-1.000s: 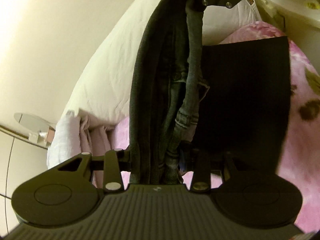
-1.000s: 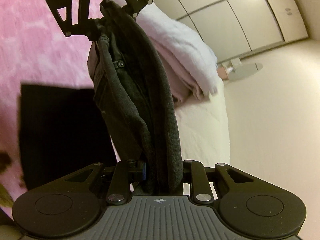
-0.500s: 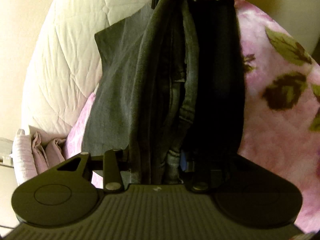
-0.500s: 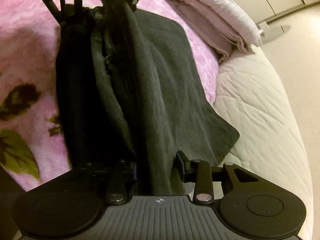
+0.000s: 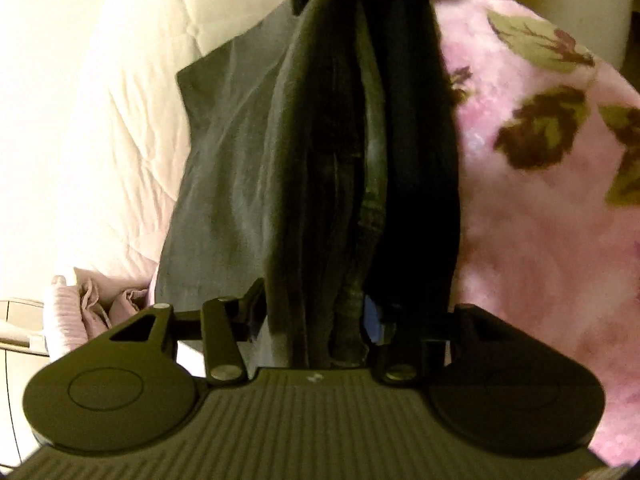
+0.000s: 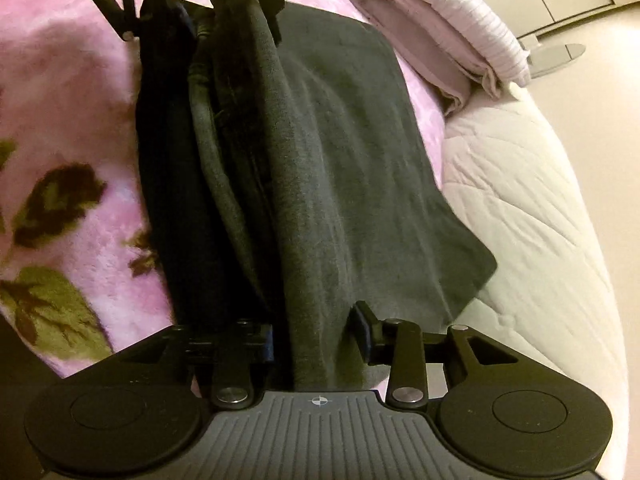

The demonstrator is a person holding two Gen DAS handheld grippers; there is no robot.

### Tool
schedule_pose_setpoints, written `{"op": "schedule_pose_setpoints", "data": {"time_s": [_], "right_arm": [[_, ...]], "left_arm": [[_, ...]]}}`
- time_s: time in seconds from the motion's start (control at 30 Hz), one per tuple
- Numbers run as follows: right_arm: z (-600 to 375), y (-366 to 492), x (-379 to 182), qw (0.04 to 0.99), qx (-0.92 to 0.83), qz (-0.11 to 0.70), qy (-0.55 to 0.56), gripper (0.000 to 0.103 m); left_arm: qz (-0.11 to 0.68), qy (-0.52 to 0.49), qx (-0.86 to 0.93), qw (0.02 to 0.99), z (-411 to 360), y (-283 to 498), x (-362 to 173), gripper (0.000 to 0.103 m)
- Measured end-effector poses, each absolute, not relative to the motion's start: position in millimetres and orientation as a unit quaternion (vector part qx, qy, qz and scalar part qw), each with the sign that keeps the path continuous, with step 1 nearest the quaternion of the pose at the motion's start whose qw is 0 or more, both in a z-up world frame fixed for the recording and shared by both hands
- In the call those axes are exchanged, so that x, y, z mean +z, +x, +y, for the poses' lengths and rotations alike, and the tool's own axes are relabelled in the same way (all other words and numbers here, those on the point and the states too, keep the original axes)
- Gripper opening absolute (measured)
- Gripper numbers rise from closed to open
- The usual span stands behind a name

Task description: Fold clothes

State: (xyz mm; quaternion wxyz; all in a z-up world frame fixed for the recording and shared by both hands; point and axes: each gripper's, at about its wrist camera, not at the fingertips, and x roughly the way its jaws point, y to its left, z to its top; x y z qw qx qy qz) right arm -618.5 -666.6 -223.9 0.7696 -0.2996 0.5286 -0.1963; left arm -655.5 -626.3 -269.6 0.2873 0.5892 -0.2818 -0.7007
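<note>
Laying-down step – the dark jeans (image 6: 240,184), folded, stretch between both grippers over the pink blanket (image 6: 68,120). Left gripper (image 5: 320,320) is opening around the bundle; right gripper (image 6: 316,332) stands apart, fabric loose between. Next I'd pull both clear.

The dark trousers (image 6: 320,184) fill the gap between my two grippers, bunched in a thick ridge down the middle, so nothing passes straight ahead. On my right gripper's far side the stack of folded pink laundry (image 6: 448,36) blocks the bed's edge beside the trousers, while the white quilt (image 6: 532,216) next to it lies bare. The flowered pink blanket (image 5: 540,208) on the other side is open room.
</note>
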Motion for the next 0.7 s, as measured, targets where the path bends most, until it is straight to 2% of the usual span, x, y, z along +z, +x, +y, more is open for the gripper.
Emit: {"op": "schedule_pose_setpoints", "data": {"time_s": [0.17, 0.27, 0.4, 0.53, 0.7], "right_arm": [[-650, -636, -211, 0.76, -0.203, 0.534, -0.31, 0.037], [-647, -648, -215, 0.763, -0.205, 0.536, -0.299, 0.036], [-644, -655, -219, 0.766, -0.205, 0.538, -0.287, 0.024], [-625, -670, -204, 0.778, -0.209, 0.523, -0.279, 0.023], [-637, -654, -230, 0.769, -0.194, 0.533, -0.295, 0.024]], "left_arm": [[-0.272, 0.583, -0.708, 0.291, -628, -629, -261, 0.043], [-0.256, 0.587, -0.713, 0.284, -638, -623, -264, 0.038], [-0.25, 0.577, -0.72, 0.294, -640, -603, -256, 0.033], [-0.241, 0.573, -0.722, 0.304, -633, -589, -243, 0.032], [-0.242, 0.585, -0.717, 0.292, -638, -595, -259, 0.036]]}}
